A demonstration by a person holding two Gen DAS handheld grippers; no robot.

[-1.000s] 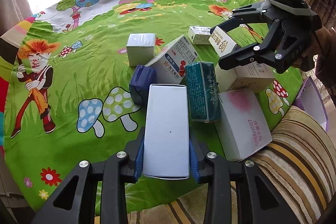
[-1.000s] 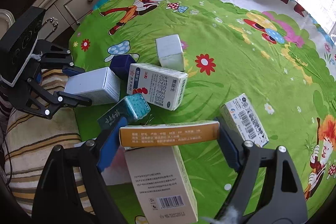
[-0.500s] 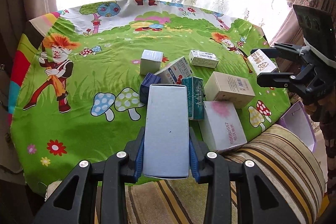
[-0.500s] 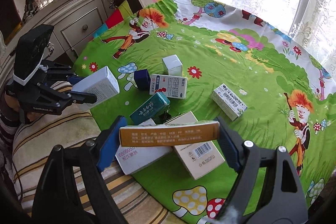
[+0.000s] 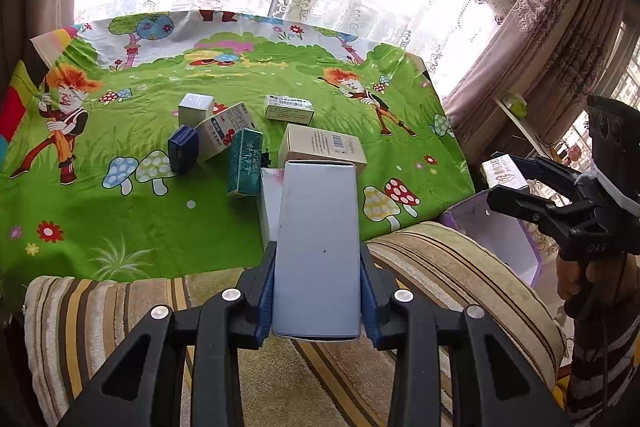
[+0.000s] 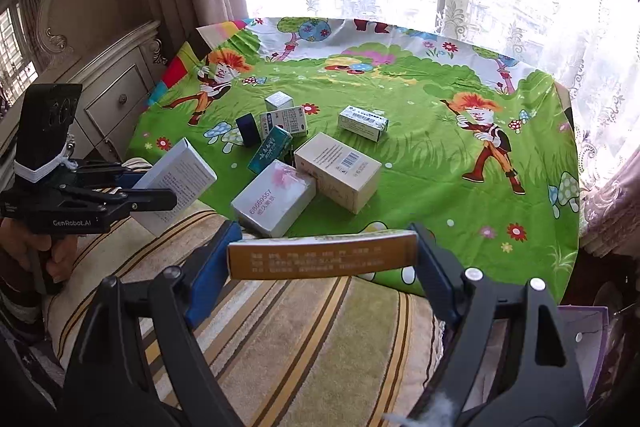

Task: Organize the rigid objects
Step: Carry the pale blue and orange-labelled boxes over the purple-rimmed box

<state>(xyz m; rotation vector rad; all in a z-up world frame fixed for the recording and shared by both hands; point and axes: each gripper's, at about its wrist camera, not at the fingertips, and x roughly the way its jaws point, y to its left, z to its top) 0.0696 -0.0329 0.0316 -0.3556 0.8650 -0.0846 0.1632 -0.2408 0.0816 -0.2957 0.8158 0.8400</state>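
My left gripper [image 5: 316, 291] is shut on a pale blue-white box [image 5: 316, 247], held over the striped cushion [image 5: 120, 307]; the box also shows in the right wrist view [image 6: 176, 183]. My right gripper [image 6: 324, 263] is shut on a flat yellow-orange box [image 6: 324, 255], also held above the cushion; that box shows at the far right of the left wrist view [image 5: 503, 174]. On the green cartoon cloth [image 6: 420, 155] lie several boxes: a beige one [image 6: 340, 171], a white-pink one [image 6: 272, 203], a teal one [image 6: 272, 149], a dark blue one [image 6: 248, 129].
A purple-edged open white carton [image 5: 500, 239] stands off the table's right side, below the right gripper. A white drawer cabinet [image 6: 108, 99] is at the left. Curtains and a window lie behind the table.
Both grippers have pulled back and up from the table with their boxes, from over the box cluster to over the striped cushion. The right gripper has swung out toward the carton side.
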